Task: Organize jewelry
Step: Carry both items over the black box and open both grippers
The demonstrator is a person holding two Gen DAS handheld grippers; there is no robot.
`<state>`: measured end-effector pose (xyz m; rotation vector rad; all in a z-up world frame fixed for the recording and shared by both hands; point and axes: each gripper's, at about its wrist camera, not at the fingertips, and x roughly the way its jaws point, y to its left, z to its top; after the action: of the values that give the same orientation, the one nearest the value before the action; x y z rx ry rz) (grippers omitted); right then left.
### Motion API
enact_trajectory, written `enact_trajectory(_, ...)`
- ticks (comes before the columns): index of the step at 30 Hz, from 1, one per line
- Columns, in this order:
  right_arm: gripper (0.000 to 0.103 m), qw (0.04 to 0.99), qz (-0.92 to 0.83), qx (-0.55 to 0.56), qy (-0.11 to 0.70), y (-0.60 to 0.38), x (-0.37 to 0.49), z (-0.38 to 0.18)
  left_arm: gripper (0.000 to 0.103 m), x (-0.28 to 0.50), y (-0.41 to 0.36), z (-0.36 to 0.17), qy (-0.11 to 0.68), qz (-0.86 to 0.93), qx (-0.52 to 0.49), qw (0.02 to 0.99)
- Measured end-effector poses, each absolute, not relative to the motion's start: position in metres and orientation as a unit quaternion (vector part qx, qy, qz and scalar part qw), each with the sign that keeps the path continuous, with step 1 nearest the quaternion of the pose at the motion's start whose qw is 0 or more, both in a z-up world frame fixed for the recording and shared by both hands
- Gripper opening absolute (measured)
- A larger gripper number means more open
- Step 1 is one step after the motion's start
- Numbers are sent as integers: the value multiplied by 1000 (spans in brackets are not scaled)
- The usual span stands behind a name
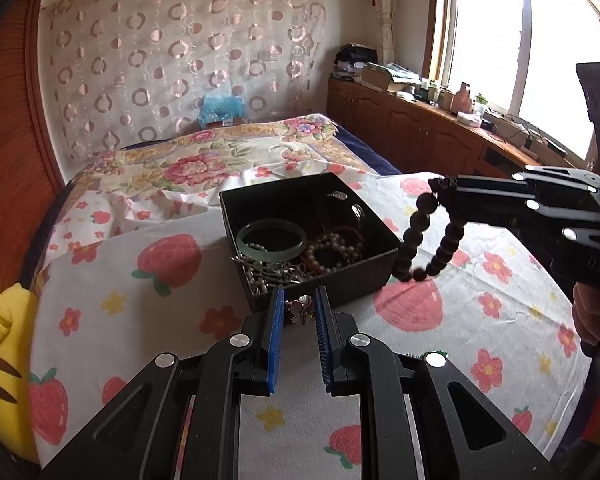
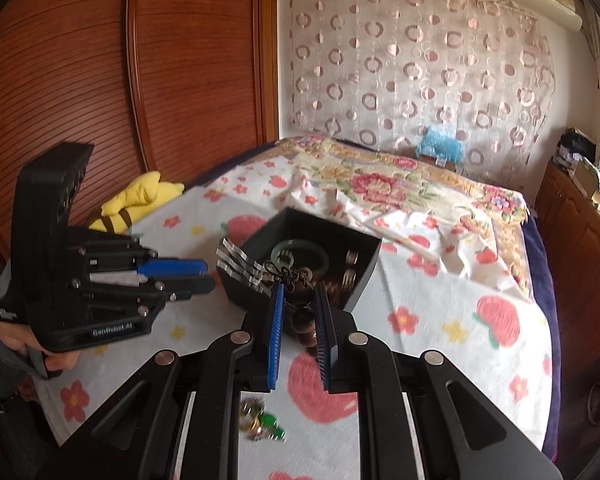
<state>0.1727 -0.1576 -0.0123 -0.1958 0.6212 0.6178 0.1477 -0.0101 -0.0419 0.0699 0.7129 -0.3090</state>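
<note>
Blue-padded fingers (image 1: 277, 312) of the left gripper (image 1: 298, 312) filled the bottom centre of the left wrist view, closed on a small pink flower piece (image 1: 300, 310) just short of the near wall of the black box (image 1: 332, 280). At the lower centre of the right wrist view, the right gripper (image 2: 300, 312) was clamped on a dark bead bracelet (image 1: 428, 236), which hung in a loop at the right of the left view, just outside the box's right corner.

Inside the box lay a green bangle (image 1: 271, 238), pearl strands (image 1: 332, 252) and chains, tangled. Loose green-and-gold trinkets (image 2: 262, 424) sat on the strawberry-print sheet (image 1: 140, 320), at the bottom of the right view.

Doing this well likely meant carrying the hanging loop fully over the rim before releasing, so the beads would not catch on the wall or drape outside. The flower piece would want lifting clear of the near wall, then dropping in a free spot.
</note>
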Motion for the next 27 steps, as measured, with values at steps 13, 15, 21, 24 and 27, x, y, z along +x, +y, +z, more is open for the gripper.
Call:
enact_trajectory(13, 17, 900, 317, -94, 284, -143, 213, 9, 14, 172, 1, -30, 342, -136, 23, 930)
enact_trajectory(15, 17, 899, 318, -93, 285, -141, 217, 8, 14, 176, 2, -29, 342, -134, 21, 930)
enact_trajectory(21, 17, 897, 322, -92, 290, -136, 230, 4, 14, 187, 5, -27, 340, -131, 20, 931)
enact_trajectory(24, 17, 895, 323, -91, 293, -134, 234, 2, 14, 193, 6, -27, 341, -130, 18, 931)
enact_trajectory(27, 17, 895, 324, -88, 294, -134, 236, 1, 15, 196, 7, -28, 342, -130, 18, 931)
